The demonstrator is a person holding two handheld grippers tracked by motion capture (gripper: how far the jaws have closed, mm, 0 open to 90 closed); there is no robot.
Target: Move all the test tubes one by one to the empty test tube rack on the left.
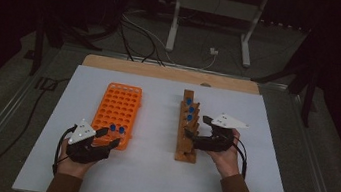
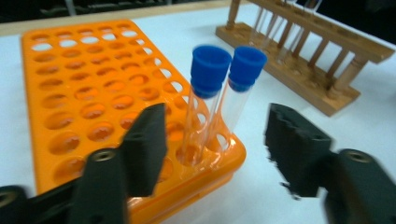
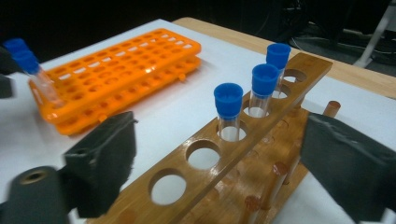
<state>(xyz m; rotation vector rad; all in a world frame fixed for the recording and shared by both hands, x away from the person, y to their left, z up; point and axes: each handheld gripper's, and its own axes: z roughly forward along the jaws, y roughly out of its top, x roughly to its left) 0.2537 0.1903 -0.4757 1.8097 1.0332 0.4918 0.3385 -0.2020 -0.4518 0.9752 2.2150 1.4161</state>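
An orange tube rack (image 1: 119, 106) lies left of centre, and two blue-capped test tubes (image 1: 117, 129) stand at its near right corner. In the left gripper view these two tubes (image 2: 219, 88) stand upright in the orange rack (image 2: 79, 93). My left gripper (image 2: 215, 135) is open, one jaw on each side of them, clear of the glass. A wooden rack (image 1: 188, 129) on the right holds three blue-capped tubes (image 3: 264, 84) in its far holes. My right gripper (image 3: 224, 154) is open, its jaws wide to either side of the wooden rack's (image 3: 187, 149) empty near holes.
Everything sits on a white board (image 1: 146, 183) over a wooden table top (image 1: 171, 73). The wooden rack (image 2: 303, 70) lies to the right of the orange rack. Dark floor with cables and a white stand's legs (image 1: 172, 35) lies beyond the table.
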